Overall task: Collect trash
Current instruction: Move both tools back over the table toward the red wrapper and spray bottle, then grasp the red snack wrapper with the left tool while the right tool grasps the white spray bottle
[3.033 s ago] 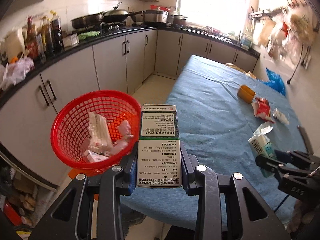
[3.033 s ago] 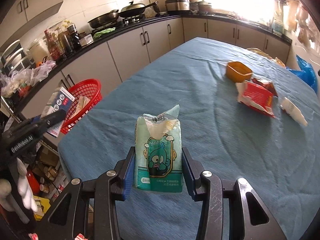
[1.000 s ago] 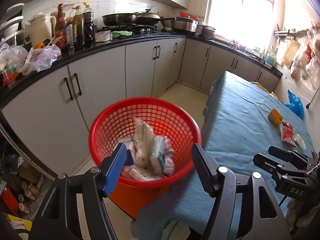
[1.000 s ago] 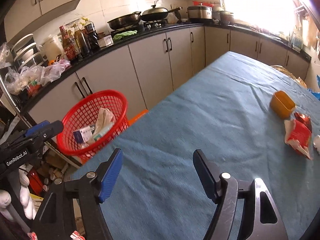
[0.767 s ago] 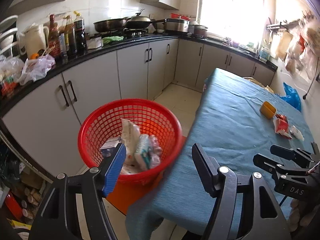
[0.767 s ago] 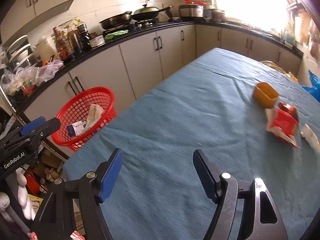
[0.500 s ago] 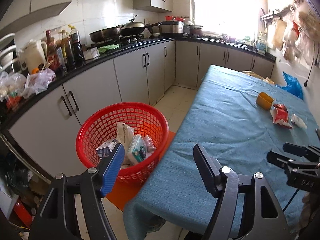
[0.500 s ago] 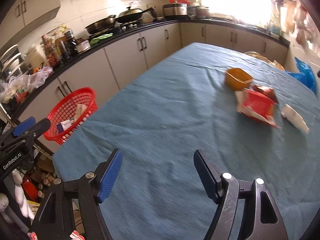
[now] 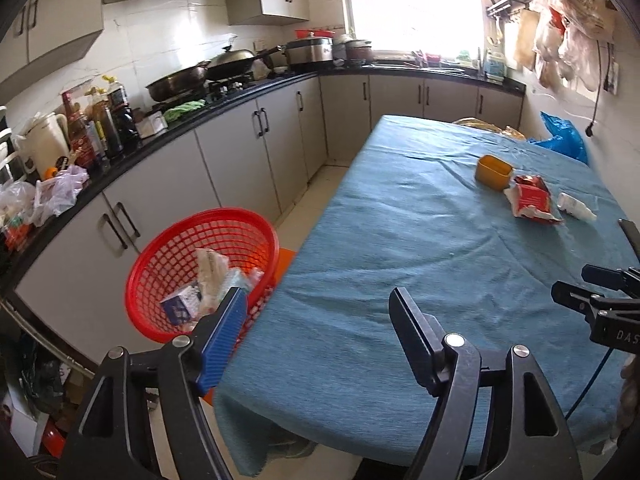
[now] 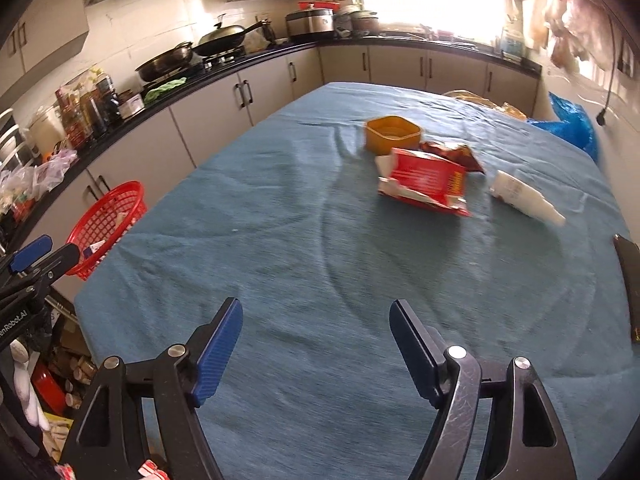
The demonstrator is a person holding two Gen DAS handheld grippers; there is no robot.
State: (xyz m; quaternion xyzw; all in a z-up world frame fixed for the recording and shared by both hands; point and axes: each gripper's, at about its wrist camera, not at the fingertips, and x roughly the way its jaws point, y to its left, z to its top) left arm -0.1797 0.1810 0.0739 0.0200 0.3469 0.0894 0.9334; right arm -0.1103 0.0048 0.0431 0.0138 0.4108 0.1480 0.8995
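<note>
I have two grippers in front of me, and both are empty. My left gripper has its jaws wide and opening, with nothing between them; it hangs over the near left corner of the counter, which is covered by one blue cloth, and touches nothing. My right gripper is likewise wide and opening, with only bare cloth below the blue pads and nothing gripped. Just off the counter's left edge, down by the cabinets, stands one red basket; I can make out a small blue-and-white box and some pale wrappers in it, but I cannot count them for certain. Across the counter, well apart from both grippers, I count four loose pieces of trash in a cluster: nearest me one red carton, torn and lying flat; to its right one white tube on its side; just behind the carton one dark red crumpled wrapper, touching it; and farthest one small orange tub, upright and open on top. At the counter's right edge I see one dark flat object, too cut off to identify. Beyond the far end one blue bag sits by the wall. On the kitchen worktop at the back I count two pans on the stove.
</note>
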